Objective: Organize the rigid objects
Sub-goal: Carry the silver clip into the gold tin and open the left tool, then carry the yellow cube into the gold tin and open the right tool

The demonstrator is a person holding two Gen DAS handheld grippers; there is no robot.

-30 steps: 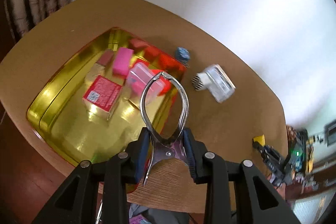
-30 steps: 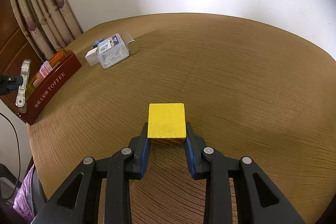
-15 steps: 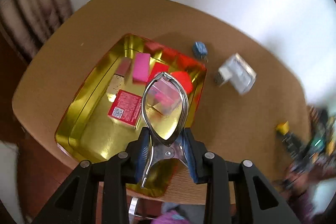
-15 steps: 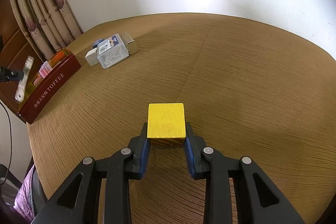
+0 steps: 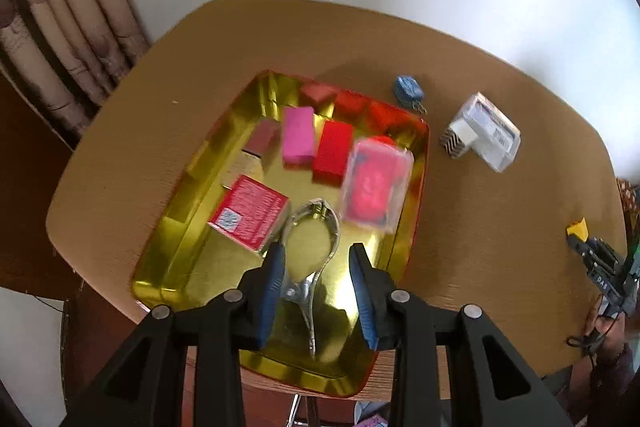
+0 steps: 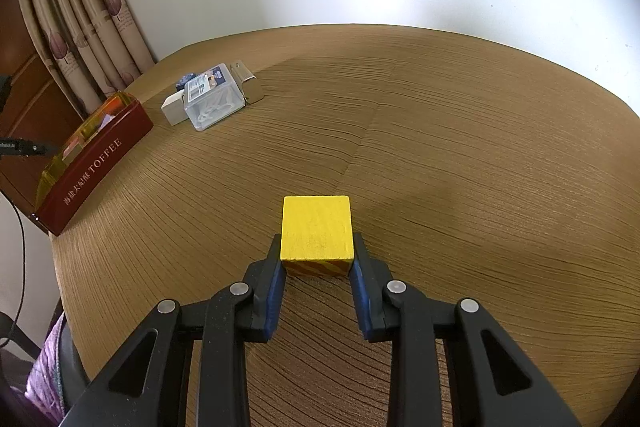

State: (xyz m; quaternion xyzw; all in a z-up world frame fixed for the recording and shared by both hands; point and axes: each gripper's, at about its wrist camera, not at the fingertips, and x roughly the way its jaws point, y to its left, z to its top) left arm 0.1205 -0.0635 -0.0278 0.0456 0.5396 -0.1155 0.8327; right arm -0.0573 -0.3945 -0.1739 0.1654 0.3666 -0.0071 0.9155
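Observation:
My left gripper (image 5: 316,259) is open above the near end of a gold tin tray (image 5: 168,239). A metal clamp tool (image 5: 310,247) sits between its fingers, no longer pinched, over the tray floor. The tray holds a red printed box (image 5: 250,213), a pink block (image 5: 298,135), a red block (image 5: 333,151) and a clear plastic case (image 5: 376,187). My right gripper (image 6: 317,259) is shut on a yellow wooden cube (image 6: 317,229) resting on the wooden table (image 6: 480,167). The cube also shows in the left wrist view (image 5: 578,227).
A clear plastic box (image 5: 490,135) with a white charger (image 5: 458,137) and a blue object (image 5: 409,89) lie right of the tray. In the right wrist view the tray's red side (image 6: 92,171) is far left, with the plastic box (image 6: 212,99) behind it. Curtains hang at the left.
My left gripper has moved over the tray, lowered and opened, letting go of the metal clamp tool. My right gripper has stayed still on the yellow cube.

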